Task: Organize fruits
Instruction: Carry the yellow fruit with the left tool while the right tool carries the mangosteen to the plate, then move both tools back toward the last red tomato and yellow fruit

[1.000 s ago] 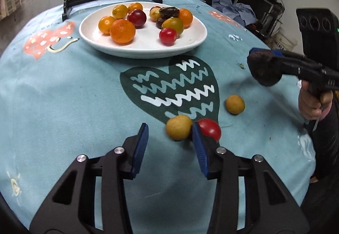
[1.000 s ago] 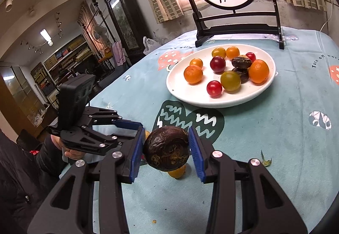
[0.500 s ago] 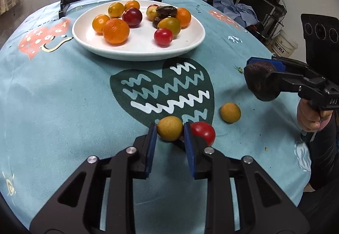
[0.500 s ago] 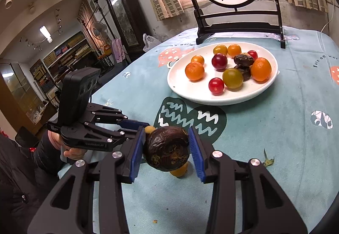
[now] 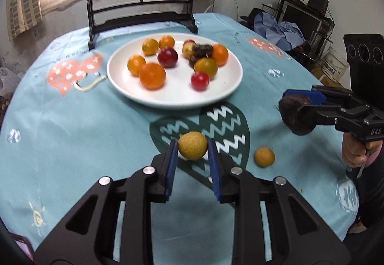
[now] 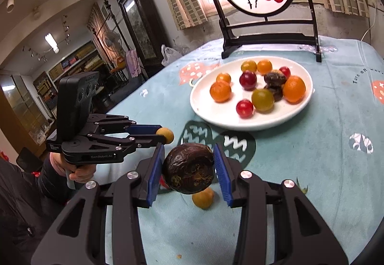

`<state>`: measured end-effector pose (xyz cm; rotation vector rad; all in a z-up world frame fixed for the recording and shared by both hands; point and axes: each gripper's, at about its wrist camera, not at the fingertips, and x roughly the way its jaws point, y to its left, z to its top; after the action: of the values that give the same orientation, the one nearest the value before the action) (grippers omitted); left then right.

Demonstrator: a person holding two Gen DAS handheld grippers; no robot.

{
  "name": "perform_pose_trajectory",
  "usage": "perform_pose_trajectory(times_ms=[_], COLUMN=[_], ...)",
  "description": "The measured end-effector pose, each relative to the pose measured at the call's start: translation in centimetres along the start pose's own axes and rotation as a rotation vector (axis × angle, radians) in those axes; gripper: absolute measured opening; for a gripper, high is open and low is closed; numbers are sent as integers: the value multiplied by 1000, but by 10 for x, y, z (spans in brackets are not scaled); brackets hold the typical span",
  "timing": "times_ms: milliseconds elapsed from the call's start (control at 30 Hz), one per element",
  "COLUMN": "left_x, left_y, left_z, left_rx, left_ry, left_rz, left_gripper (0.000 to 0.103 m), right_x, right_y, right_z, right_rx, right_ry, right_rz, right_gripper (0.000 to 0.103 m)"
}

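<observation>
Fruits are held in both grippers: a yellow fruit [image 5: 192, 145] is clamped between the jaws of the left gripper [image 5: 192, 159], a dark wrinkled fruit [image 6: 189, 168] between those of the right gripper [image 6: 190, 172], both above the table [image 5: 72, 125]. A round, smooth fruit could be squeezed out and rolled off the teal cloth. The white plate [image 5: 230, 87] is crowded, so landed fruit may be knocked. A cluttered room is seen beyond.

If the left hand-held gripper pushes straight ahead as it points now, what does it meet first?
Probably the white plate: the left hand-held gripper, shut on the yellow fruit, aims across bare cloth toward its near rim. Height is unclear.
</observation>
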<state>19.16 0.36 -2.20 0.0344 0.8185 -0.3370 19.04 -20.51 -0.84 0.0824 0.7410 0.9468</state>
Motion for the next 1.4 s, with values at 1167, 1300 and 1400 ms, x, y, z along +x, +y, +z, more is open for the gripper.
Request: perform_pose_trajectory(times_ms=[1167, 1300, 1400], left_x=[27, 5, -5], left_y=[49, 36, 31], left_z=[105, 80, 52], left_rx=[-121, -99, -131], left_ry=[-132, -120, -122], left_rz=[210, 210, 191], left_gripper=[87, 91, 95], right_x=[52, 34, 33], right_y=[-26, 1, 20], right_z=[63, 23, -4], right_rx=[-67, -120, -176], right_ry=[5, 86, 115], right_rz=[-287, -280, -291], right_gripper=[54, 55, 56])
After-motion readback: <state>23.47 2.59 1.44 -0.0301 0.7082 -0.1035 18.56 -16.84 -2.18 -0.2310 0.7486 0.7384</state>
